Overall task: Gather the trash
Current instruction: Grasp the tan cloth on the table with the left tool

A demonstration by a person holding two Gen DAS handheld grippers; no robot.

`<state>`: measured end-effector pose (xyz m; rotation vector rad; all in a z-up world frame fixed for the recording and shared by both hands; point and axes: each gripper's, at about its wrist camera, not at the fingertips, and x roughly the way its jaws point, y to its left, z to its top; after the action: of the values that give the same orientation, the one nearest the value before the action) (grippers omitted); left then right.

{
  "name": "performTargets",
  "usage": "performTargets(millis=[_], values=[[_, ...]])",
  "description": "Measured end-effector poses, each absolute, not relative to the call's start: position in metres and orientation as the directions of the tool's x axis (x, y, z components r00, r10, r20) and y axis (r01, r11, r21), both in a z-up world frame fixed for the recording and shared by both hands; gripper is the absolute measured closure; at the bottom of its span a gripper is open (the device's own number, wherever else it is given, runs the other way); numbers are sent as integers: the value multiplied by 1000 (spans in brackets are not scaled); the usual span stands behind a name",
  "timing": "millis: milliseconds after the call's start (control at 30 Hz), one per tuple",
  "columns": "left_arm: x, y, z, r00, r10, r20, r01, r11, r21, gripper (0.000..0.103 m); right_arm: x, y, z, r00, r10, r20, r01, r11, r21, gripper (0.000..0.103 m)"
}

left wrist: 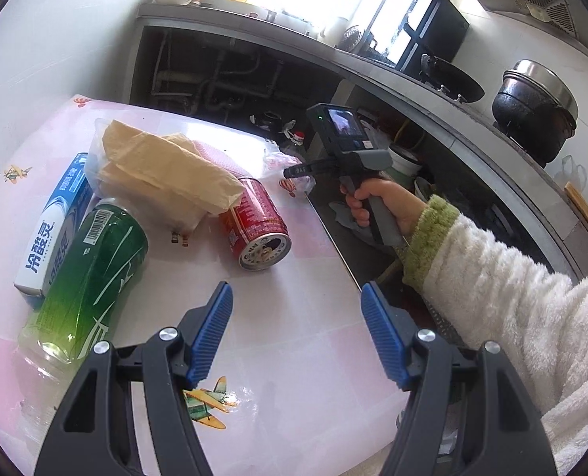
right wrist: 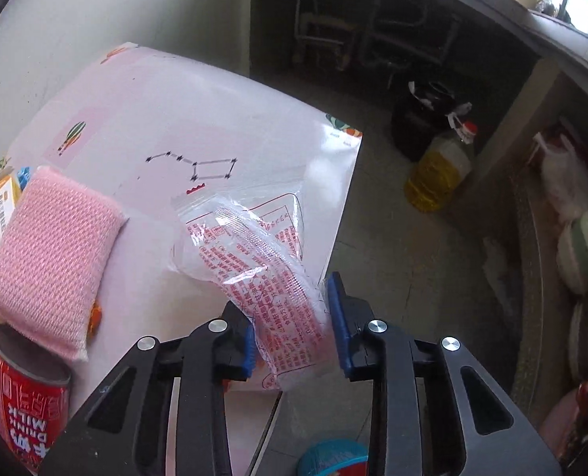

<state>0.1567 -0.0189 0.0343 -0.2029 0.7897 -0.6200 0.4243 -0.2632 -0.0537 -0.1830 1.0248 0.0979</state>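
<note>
A desk (left wrist: pixel 294 317) with a pale pink printed cover fills the near left of the kitchen, with a dark grey counter (left wrist: pixel 432 91) curving along the far side and the right. On the desk, the largest thing is a green plastic bottle (left wrist: pixel 91 273) lying on its side at the near left, touching a blue and white toothpaste box (left wrist: pixel 52 234) just left of it. Beyond them lies a clear bag of tan paper (left wrist: pixel 163 174), and a red milk drink can (left wrist: pixel 260 230) lies on its side just right of that bag. A pink sponge (right wrist: pixel 52 261) rests beside the can's far end. At the desk's right edge lies a crumpled clear plastic wrapper (right wrist: pixel 262 273) printed in red. The right gripper (right wrist: pixel 294 325), held by a hand (left wrist: pixel 377 206) in a fluffy white sleeve (left wrist: pixel 512 301), has its fingers pinching this wrapper at its near end. The left gripper (left wrist: pixel 295 317) hovers over bare desk with its fingers spread, nothing between them.
</note>
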Motion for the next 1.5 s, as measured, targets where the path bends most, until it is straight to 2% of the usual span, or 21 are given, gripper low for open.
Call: performTargets(millis=[300,333,433,500,600,833,967,1067,1133,1333,1500], values=[[184,16,52,603,-552,-576,347,831,-434,38,298,-257,-33,557,156,-816,-70,988,141,77],[191,19,57,608,-538,-584,352,842,-409,38,285,-257,-31,568,161,-807,-60,986,155,77],[212,17,68,612,-495,-617,409,866,-288,29,259,-257,-32,583,189,-790,-36,978,207,77],[229,12,76,614,-453,-646,442,876,-194,22,253,-259,-35,581,195,-790,-19,974,226,77],[258,-1,84,596,-418,-686,494,864,-97,18,254,-263,-43,566,195,-801,-9,973,230,77],[338,-19,59,469,-328,-820,474,877,-80,16,253,-263,-48,558,205,-804,-5,970,244,77],[343,-39,45,484,-216,-848,529,844,88,16,248,-261,-49,564,208,-799,-6,969,248,77],[341,-44,37,464,-178,-868,550,826,124,16,246,-260,-50,567,206,-798,-6,969,246,76],[343,-47,33,473,-148,-868,555,815,164,19,246,-260,-50,568,206,-797,-6,969,246,76],[344,-49,33,499,-97,-861,542,810,222,37,244,-260,-50,570,198,-798,-8,972,235,76],[344,-44,38,509,-78,-857,527,816,238,63,244,-259,-49,572,192,-798,-6,973,230,76]])
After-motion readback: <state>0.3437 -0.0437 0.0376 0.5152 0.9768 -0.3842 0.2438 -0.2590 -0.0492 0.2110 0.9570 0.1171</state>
